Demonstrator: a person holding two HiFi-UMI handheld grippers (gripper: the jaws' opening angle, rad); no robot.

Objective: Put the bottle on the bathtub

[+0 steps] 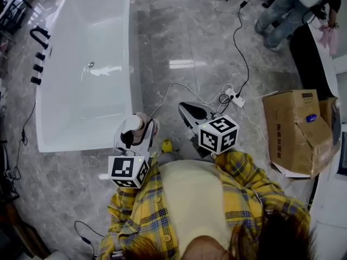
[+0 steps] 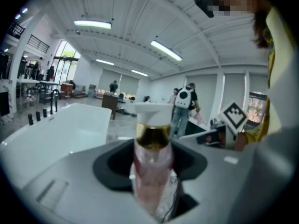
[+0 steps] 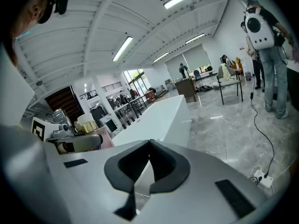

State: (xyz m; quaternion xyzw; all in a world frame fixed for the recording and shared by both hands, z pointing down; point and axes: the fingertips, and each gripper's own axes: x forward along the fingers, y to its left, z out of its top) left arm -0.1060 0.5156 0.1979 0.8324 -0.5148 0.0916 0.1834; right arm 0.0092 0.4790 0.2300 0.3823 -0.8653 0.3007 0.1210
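carry step, i judge: the left tongs (image 1: 139, 130) grip the pink bottle (image 2: 152, 171) round its body, upright, with the white pump cap on top. it is not yet on the tub (image 1: 132, 64), which lies at 11 o'clock of them in the head view. the right tongs (image 1: 190, 110), at 3 o'clock of the left, are closed on nothing. next: bring the bottle over the near rim, set it flat, then part the jaws.
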